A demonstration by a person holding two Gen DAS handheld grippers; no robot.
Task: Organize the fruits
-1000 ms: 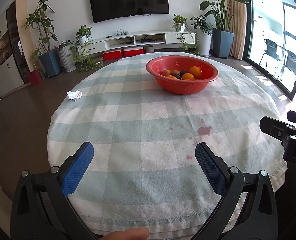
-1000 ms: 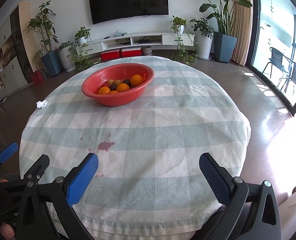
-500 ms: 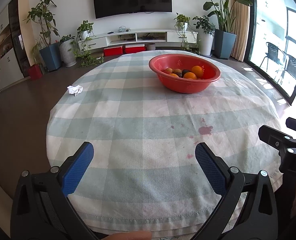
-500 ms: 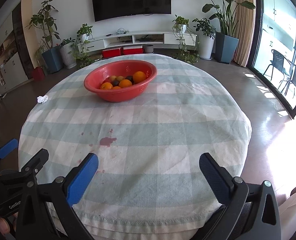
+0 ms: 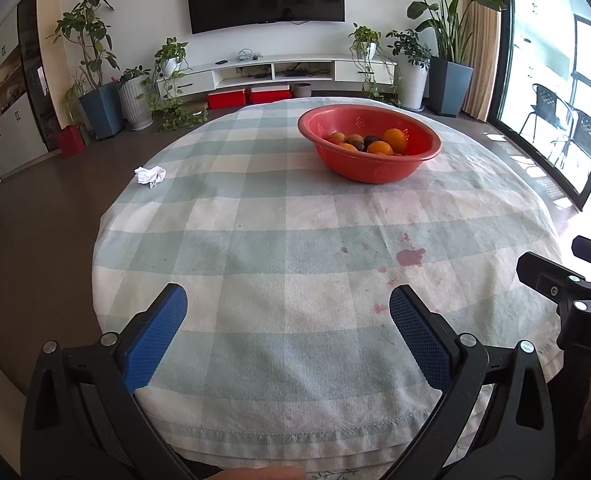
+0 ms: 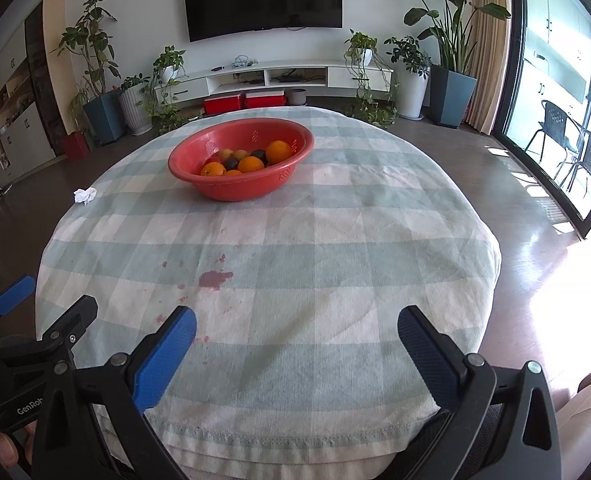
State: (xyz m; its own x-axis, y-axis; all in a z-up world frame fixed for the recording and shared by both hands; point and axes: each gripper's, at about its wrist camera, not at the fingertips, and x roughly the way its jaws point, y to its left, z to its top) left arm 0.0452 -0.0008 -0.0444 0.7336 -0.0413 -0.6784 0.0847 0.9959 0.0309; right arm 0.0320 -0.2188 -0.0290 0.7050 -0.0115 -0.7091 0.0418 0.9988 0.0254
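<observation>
Both your claws, left claw (image 5: 287, 320) and right claw (image 6: 295, 342), gape empty, well short of the red bowl (image 5: 369, 148) of fruits (image 5: 379, 147). Only the right view shows sunlit floor (image 6: 551, 280). You've edged nearer the bowl.

Round table (image 5: 255, 360) under a tablecloth (image 6: 335, 240). Bowl (image 6: 239, 190) sits on the far half, fruit (image 6: 278, 151) inside it. Crumpled tissue (image 5: 150, 175) lies on the cloth's far-left edge, well apart from the bowl. Stains (image 6: 214, 279) mark the near half, between bowl and near edge. Behind the table: TV shelf (image 6: 271, 76), potted plants on either side.
</observation>
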